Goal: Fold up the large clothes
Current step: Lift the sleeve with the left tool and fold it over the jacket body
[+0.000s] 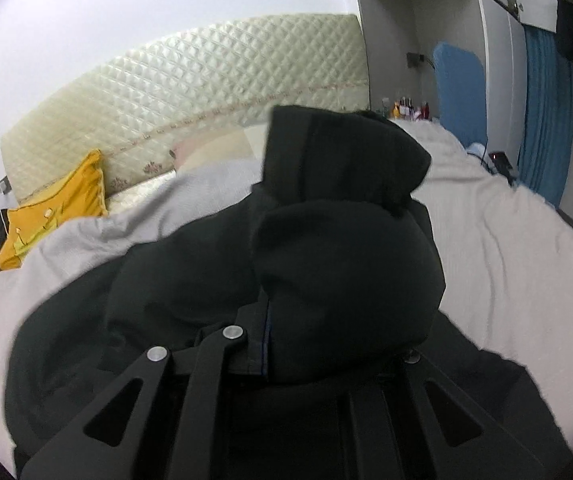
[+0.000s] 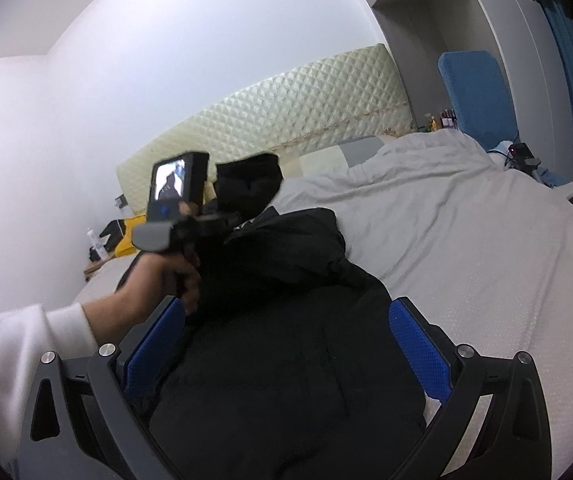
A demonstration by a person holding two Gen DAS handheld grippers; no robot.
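Left claw (image 2: 246, 208) clenched on a bulky black padded jacket (image 2: 286, 360); right claw (image 2: 286, 344) released, straddling it on the wrinkled white bedspread (image 2: 466, 240).

Matt black cloth jacket (image 2: 286, 360), glossy quilted headboard (image 1: 206, 92), textured blue claw pads (image 2: 416, 344)

— What's the bed (image 2: 466, 248) wearing?
— A pale, wrinkled blanket (image 1: 498, 248) is covering it right up towards the quilted headboard (image 1: 214, 92).
— And lying on top?
— A black jacket (image 2: 286, 360) is sprawling across the near side, and a yellow pillow (image 1: 62, 204) is leaning at the head end, by the left edge.
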